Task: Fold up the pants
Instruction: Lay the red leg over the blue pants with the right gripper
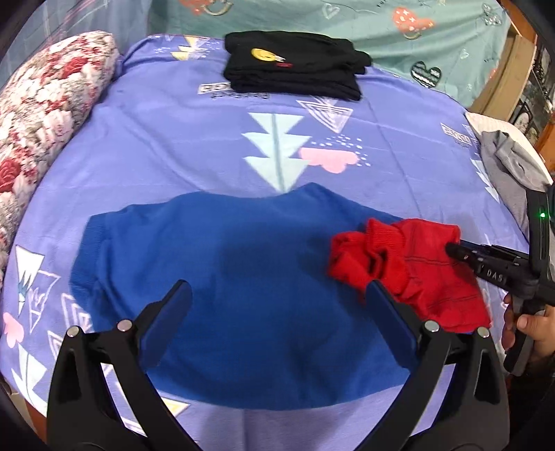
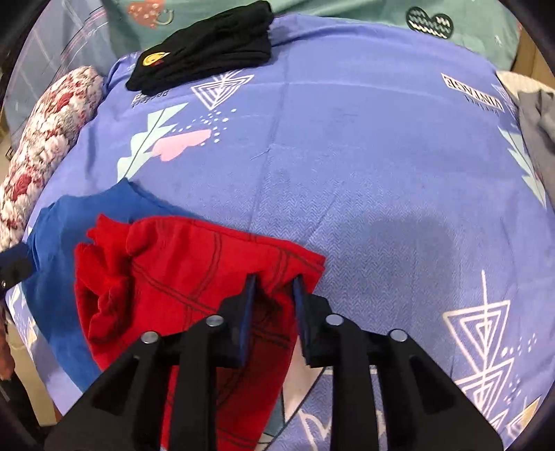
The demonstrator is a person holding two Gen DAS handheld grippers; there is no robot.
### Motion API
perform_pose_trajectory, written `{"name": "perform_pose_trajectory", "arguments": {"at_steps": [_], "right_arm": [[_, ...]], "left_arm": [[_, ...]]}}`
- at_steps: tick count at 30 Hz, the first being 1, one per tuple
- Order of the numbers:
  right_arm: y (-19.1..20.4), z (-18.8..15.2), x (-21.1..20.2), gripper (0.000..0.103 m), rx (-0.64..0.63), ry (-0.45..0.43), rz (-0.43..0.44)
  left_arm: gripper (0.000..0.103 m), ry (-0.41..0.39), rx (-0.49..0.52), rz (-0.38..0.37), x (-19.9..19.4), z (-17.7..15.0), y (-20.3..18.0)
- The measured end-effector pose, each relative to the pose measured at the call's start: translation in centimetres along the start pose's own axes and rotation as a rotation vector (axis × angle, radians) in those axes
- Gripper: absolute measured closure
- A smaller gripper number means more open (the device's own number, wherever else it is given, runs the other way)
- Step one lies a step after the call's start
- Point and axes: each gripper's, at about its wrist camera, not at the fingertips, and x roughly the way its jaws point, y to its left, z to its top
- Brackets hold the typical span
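Red pants [image 2: 166,277] lie crumpled on the purple bedsheet, partly over a blue garment [image 1: 242,256] spread flat. In the left wrist view the red pants [image 1: 409,263] sit at the blue garment's right edge. My right gripper [image 2: 274,281] has its jaws closed on a fold at the red pants' right edge; it also shows in the left wrist view [image 1: 454,248]. My left gripper [image 1: 277,295] is open and empty, hovering over the blue garment, its right finger next to the red pants.
A folded stack of black clothes [image 1: 295,66] with a yellow smiley patch lies at the far side of the bed. A floral bolster pillow [image 1: 45,114] lies along the left. Grey clothes [image 1: 513,173] are piled at the right edge. A teal sheet [image 1: 347,24] lies behind.
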Motion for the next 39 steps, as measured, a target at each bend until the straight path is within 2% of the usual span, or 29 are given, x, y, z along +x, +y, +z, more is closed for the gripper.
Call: {"name": "perform_pose_trajectory", "arguments": {"at_steps": [6, 9, 11, 12, 15, 20, 22, 23, 26, 29, 30, 32, 35, 37, 39], "right_arm": [[0.0, -4.1, -4.0, 0.069, -0.030, -0.033, 0.111], [1.2, -6.0, -3.9, 0.069, -0.105, 0.000, 0.077], [1.1, -6.6, -3.1, 0.065, -0.122, 0.021, 0.055], [1.0, -6.5, -3.1, 0.060, -0.117, 0.018, 0.053], [0.6, -5.6, -3.9, 0.059, -0.114, 0.006, 0.067], [0.1, -2.9, -5.6, 0.059, -0.082, -0.129, 0.102], [0.2, -1.8, -4.5, 0.071, -0.061, -0.137, 0.154], [0.3, -1.3, -3.4, 0.083, -0.055, -0.116, 0.164], [0.1, -0.8, -0.1, 0.087, -0.019, -0.012, 0.110], [0.3, -0.8, -0.1, 0.082, -0.023, -0.016, 0.115], [0.2, -0.9, -0.4, 0.075, -0.014, -0.015, 0.131], [-0.3, -1.2, -1.4, 0.071, 0.022, -0.028, 0.178], [-0.5, -1.8, -3.5, 0.070, 0.028, -0.086, 0.209], [-1.0, -2.3, -4.6, 0.064, 0.066, -0.113, 0.248], [-1.1, -2.5, -4.9, 0.062, 0.081, -0.125, 0.250]], "left_arm": [[0.002, 0.011, 0.070, -0.021, 1.1, 0.5, -3.2], [0.002, 0.018, 0.086, -0.043, 2.2, 0.9, -4.7], [0.002, 0.027, 0.070, -0.090, 2.9, 1.2, -5.2], [0.002, 0.041, 0.055, -0.108, 3.4, 1.4, -5.4], [0.002, 0.065, 0.029, -0.095, 4.4, 1.6, -5.6], [0.002, 0.083, 0.053, -0.068, 5.2, 1.1, -6.0], [0.002, 0.104, 0.048, -0.059, 5.8, 0.8, -5.9], [0.002, 0.124, 0.042, -0.055, 6.3, 0.6, -5.9], [0.002, 0.150, 0.031, -0.052, 7.4, 0.2, -5.5], [0.002, 0.169, 0.024, -0.039, 8.2, -0.1, -5.1], [0.002, 0.170, 0.017, -0.049, 8.1, 0.0, -4.8], [0.002, 0.179, 0.024, -0.065, 7.4, 0.3, -4.5], [0.002, 0.106, 0.014, -0.068, 4.9, 0.7, -2.7], [0.002, 0.060, -0.020, -0.064, 2.9, 0.7, -0.2], [0.002, 0.023, -0.079, -0.042, 1.1, 0.5, 2.8]]}}
